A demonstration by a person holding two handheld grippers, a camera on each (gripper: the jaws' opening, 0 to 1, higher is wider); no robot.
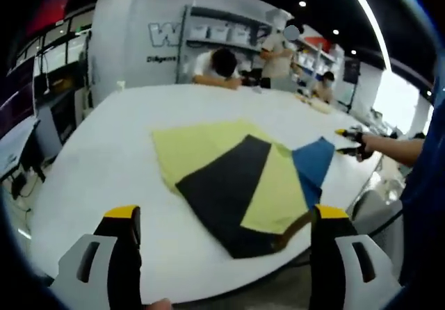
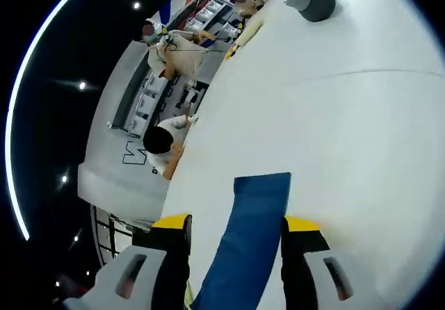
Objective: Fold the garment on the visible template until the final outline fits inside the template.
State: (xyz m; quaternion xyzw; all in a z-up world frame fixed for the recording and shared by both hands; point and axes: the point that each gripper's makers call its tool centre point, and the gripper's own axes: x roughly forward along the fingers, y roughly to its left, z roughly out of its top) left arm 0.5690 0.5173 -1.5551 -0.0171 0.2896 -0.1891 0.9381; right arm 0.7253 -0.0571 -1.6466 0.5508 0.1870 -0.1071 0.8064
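While the left gripper (image 1: 221, 219) is held wide apart above the near table (image 1: 104, 164) edge, the garment (image 1: 236, 185) is spread flat mid-table, its blue corner (image 2: 254, 233) framed between the right gripper's (image 2: 235, 225) parted jaws.

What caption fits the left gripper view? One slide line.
Open left gripper faces a yellow, black and blue garment on the white table.
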